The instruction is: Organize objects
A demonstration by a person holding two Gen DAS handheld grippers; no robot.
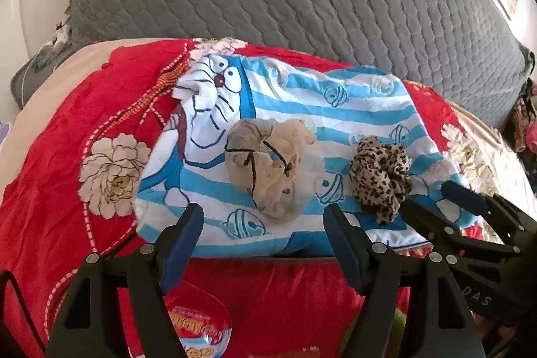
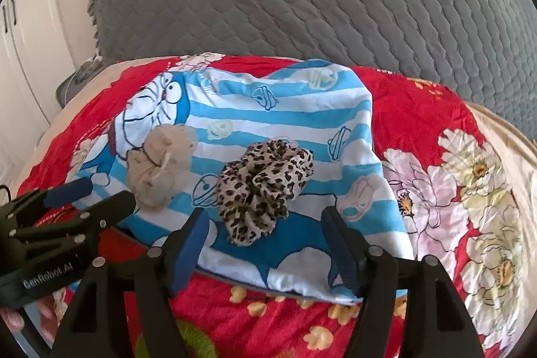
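Both scrunchies lying side by side on striped cartoon cloth (image 1: 302, 109) over bed. Left gripper (image 1: 265, 244) fingers being held apart, empty, short of beige scrunchie (image 1: 268, 163); right gripper (image 2: 265, 244) fingers likewise apart, empty, short of leopard scrunchie (image 2: 265, 183). Step judged: pick pending or placement just finished. Next move calling for lowering onto soft folds.

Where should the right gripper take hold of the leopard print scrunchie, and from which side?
Pinch the near ruffled edge of the leopard print scrunchie, coming from above and in front. It lies flat on the striped cloth, directly ahead of the open right gripper, clear of the beige scrunchie.
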